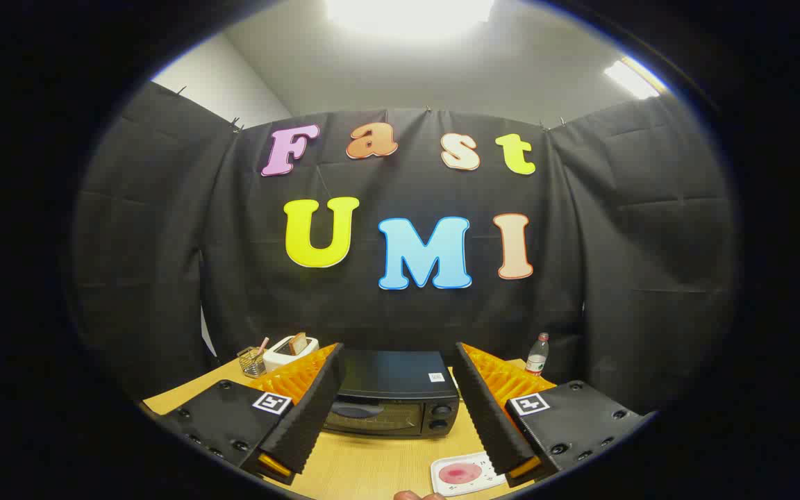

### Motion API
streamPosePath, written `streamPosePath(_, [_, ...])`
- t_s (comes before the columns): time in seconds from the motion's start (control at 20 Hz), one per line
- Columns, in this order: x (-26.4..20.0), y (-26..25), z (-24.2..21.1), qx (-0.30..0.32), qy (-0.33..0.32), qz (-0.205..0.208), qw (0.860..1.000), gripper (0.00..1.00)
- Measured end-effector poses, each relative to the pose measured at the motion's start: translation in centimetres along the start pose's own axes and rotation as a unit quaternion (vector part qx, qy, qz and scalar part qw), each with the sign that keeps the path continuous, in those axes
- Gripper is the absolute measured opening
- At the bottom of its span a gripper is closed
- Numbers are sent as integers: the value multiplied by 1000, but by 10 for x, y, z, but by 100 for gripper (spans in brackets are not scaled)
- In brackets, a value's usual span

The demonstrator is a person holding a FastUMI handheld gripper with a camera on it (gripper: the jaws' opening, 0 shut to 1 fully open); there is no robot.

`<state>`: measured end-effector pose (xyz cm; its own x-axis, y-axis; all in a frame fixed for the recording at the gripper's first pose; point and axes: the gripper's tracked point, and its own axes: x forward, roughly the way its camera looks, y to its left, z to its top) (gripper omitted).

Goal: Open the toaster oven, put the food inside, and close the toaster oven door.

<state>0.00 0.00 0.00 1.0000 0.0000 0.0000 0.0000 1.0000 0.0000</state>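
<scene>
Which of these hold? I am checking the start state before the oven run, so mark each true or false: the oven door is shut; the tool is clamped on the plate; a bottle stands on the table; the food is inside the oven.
1. The toaster oven door is shut: true.
2. The tool is clamped on the plate: false; its fingers stand open, holding nothing.
3. A water bottle stands on the table: true.
4. The food is inside the oven: false; it lies on the plate, in front of the oven.
</scene>
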Motion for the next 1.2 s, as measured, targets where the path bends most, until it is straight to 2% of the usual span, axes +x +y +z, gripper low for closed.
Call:
streamPosePath(0.4, [12, 15, -22, 9, 40, 10, 999, 98])
streamPosePath(0.65, [18, 17, -30, -2, 61, 3, 998, 98])
streamPosePath(1.05, [30, 42, -49, 17, 83, 31, 996, 98])
streamPosePath(1.2, [43, 45, -57, 26, 87, 29, 995, 98])
